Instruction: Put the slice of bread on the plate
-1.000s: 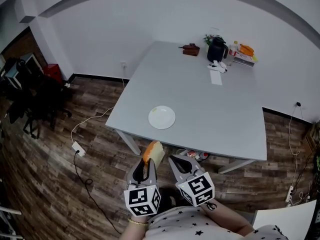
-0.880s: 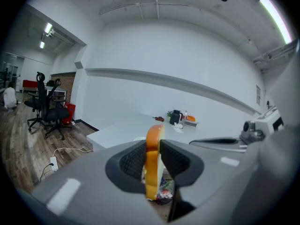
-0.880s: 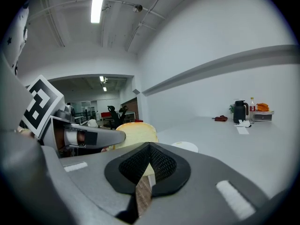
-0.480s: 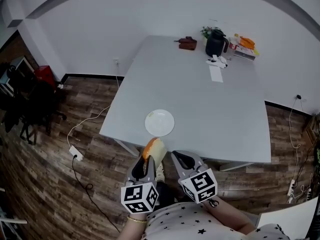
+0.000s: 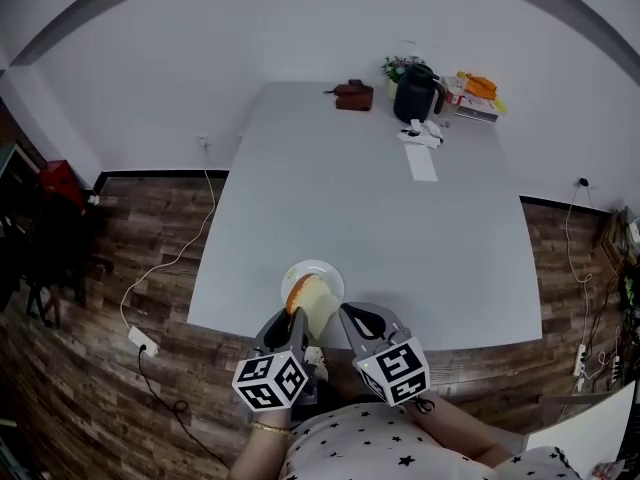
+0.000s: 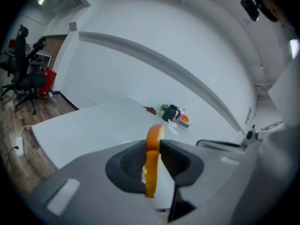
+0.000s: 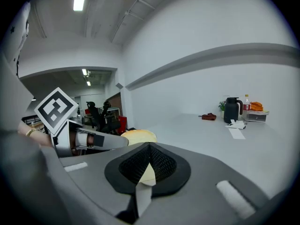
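Change: a second ago the round white plate (image 5: 322,269) lay well ahead of both grippers. Now it sits just beyond their tips, by the near edge of the large pale grey table (image 5: 390,198).
Bread: the orange-crusted slice of bread (image 5: 312,306) stands on edge and overlaps the plate's near rim in the head view. It is held, not laid down.
Left gripper (image 5: 294,321): jaws clamped on the slice's lower part. It points toward the plate, tipped slightly down, with its marker cube rolled.
Right gripper (image 5: 348,316): just right of the plate, jaws together and empty, tipped slightly down.
Black jug (image 5: 412,93): far beyond the plate.
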A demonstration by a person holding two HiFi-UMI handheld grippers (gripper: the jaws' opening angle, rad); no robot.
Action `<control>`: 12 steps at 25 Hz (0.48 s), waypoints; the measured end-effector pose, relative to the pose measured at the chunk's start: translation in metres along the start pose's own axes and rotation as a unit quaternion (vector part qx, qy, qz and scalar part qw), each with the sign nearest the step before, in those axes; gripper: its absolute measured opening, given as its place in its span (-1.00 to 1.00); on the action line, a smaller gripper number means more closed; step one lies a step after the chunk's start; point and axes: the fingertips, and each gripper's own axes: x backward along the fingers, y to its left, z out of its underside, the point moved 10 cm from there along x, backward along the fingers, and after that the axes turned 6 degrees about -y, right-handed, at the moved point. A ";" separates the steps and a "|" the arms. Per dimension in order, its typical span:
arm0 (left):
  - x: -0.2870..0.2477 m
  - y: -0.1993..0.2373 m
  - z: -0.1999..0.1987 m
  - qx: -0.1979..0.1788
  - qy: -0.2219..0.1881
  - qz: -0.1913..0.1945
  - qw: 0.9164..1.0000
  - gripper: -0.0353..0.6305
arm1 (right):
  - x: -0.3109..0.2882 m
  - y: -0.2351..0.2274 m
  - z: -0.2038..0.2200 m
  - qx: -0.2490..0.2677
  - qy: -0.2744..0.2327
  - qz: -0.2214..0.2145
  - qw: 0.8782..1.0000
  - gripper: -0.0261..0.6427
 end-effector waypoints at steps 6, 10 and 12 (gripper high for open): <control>-0.049 0.020 0.003 0.024 0.040 0.015 0.999 -0.61 | -0.026 -0.019 -0.003 -0.010 0.025 0.021 0.999 -0.93; -0.065 0.033 0.001 0.029 0.054 0.013 0.998 -0.61 | -0.042 -0.025 -0.006 -0.015 0.035 0.024 0.999 -0.93; -0.071 0.040 0.000 0.028 0.062 0.004 0.998 -0.60 | -0.050 -0.027 -0.006 -0.017 0.038 0.024 0.999 -0.93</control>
